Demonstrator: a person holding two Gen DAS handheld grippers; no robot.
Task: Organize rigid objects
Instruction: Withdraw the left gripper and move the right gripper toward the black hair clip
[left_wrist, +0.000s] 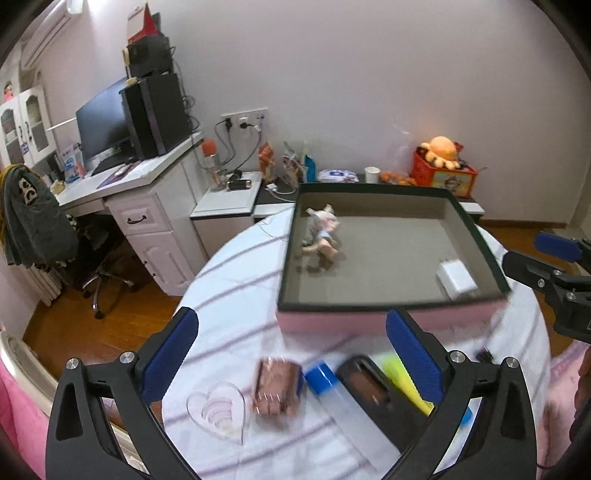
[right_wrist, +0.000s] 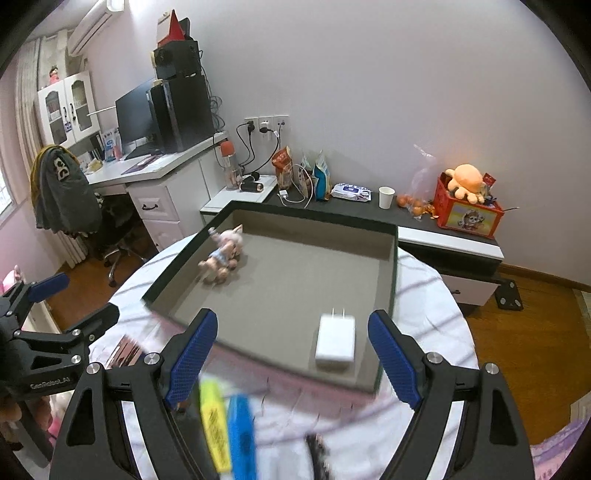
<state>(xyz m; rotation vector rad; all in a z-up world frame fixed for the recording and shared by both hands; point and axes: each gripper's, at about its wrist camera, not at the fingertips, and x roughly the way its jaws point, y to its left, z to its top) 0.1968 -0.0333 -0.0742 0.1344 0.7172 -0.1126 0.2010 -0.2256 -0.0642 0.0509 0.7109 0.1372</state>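
A shallow box (left_wrist: 391, 308) (right_wrist: 388, 266) with dark rim and grey floor sits on the round table. In it lie a small pig figurine (left_wrist: 323, 234) (right_wrist: 223, 254) and a white charger plug (left_wrist: 456, 278) (right_wrist: 335, 341). In front of the box lie a clear heart shape (left_wrist: 218, 410), a brown comb-like block (left_wrist: 277, 386), a blue-capped tube (left_wrist: 332, 391), a black case (left_wrist: 373, 387) and a yellow marker (left_wrist: 402, 380) (right_wrist: 214, 424). My left gripper (left_wrist: 291, 354) is open above these items. My right gripper (right_wrist: 291, 354) is open over the box's near edge.
The table has a white cloth with purple stripes (left_wrist: 236, 295). Behind it stand a low shelf with a paper cup (right_wrist: 386, 197), snack bags and a red toy crate (right_wrist: 467, 210). A desk with monitor (left_wrist: 101, 125) and chair (left_wrist: 88, 251) is at the left.
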